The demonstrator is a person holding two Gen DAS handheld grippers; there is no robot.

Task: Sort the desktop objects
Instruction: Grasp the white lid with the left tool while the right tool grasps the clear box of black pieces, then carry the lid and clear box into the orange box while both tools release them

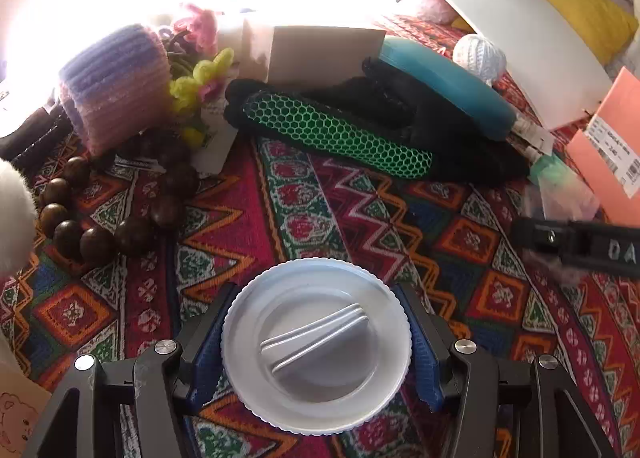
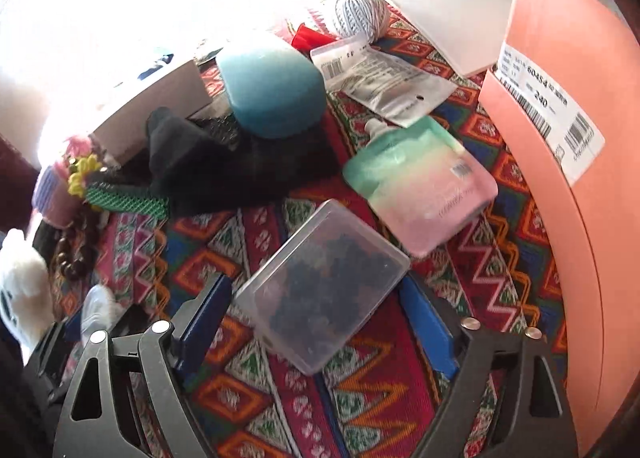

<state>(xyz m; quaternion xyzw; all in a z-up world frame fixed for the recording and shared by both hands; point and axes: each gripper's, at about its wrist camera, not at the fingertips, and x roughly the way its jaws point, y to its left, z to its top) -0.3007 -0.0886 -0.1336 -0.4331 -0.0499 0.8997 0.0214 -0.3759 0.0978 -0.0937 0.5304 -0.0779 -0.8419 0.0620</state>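
Note:
A white round lid (image 1: 316, 346) with a ribbed rim and a raised grip bar sits between the blue pads of my left gripper (image 1: 316, 290). Both pads touch its rim, so the gripper is shut on it. In the right wrist view a clear flat plastic box (image 2: 320, 290) with dark contents lies slantwise on the patterned cloth (image 2: 360, 398). My right gripper (image 2: 314, 282) stands open around the box, one finger on each side. Its left pad (image 2: 208, 318) is close to the box's corner.
Behind the lid lie a black and green mesh glove (image 1: 340, 134), a teal case (image 1: 444, 82), brown beads (image 1: 96, 226), a knitted purple cup (image 1: 116, 86) and a yarn ball (image 1: 480, 52). A pastel pouch (image 2: 424, 186) and a pink box (image 2: 568, 178) lie right of the clear box.

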